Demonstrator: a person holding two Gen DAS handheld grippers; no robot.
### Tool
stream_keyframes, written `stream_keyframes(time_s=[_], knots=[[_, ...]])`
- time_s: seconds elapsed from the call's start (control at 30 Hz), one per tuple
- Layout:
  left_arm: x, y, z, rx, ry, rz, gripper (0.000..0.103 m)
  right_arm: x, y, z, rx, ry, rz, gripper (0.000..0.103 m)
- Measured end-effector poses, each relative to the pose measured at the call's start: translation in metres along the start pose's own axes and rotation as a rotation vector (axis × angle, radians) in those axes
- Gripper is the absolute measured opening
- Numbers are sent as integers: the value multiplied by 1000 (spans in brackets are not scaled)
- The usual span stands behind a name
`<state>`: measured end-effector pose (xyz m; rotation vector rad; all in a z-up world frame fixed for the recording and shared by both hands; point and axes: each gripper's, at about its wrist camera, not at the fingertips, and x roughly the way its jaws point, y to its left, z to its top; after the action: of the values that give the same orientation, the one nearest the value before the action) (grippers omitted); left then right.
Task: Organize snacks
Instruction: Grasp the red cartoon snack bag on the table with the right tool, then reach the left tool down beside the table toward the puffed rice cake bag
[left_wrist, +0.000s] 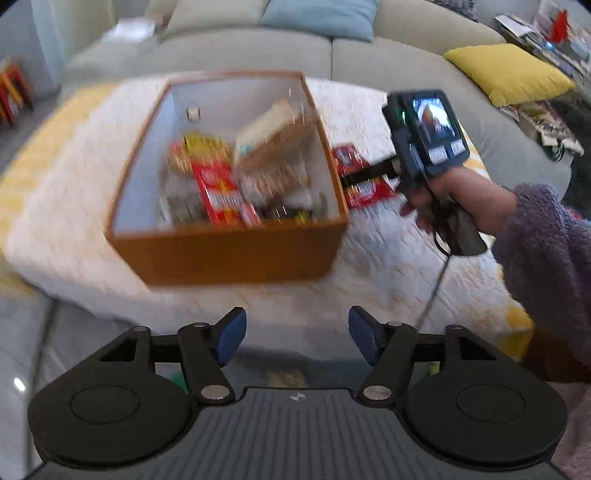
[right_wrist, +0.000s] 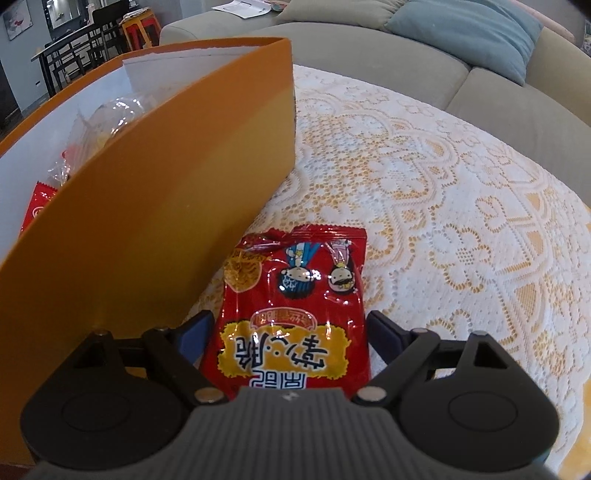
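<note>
An orange box (left_wrist: 229, 254) with white inner walls stands on the lace-covered table and holds several snack packs, among them a red pack (left_wrist: 221, 192) and a tan carton (left_wrist: 273, 144). My left gripper (left_wrist: 297, 336) is open and empty, held back from the box's near side. My right gripper (right_wrist: 290, 334) is open, its fingers either side of a red snack pack (right_wrist: 295, 295) that lies flat on the lace beside the box's orange wall (right_wrist: 147, 221). In the left wrist view the right gripper's body (left_wrist: 424, 133) hovers over that red pack (left_wrist: 354, 173), right of the box.
A white and yellow lace cloth (right_wrist: 443, 206) covers the table. A grey sofa (left_wrist: 258, 48) with a blue cushion (left_wrist: 321, 16) and a yellow cushion (left_wrist: 509, 72) curves behind it. A dark dining table with chairs (right_wrist: 74, 48) stands far left.
</note>
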<state>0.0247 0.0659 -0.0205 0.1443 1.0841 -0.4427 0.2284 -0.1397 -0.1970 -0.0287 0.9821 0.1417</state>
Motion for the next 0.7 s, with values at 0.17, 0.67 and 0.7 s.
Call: stream_keyframes(time_s=[0.17,0.67,0.7], knots=[[36,4,-12,-19,115,3,75,0,1,-1,-5,6,-9,87],[133,32,-24,229,255,-40,75,2,3,0,-54,15,-11,88],[139,33,-26,252,265,-50,75,1,4,0,-60,14,-9,89]])
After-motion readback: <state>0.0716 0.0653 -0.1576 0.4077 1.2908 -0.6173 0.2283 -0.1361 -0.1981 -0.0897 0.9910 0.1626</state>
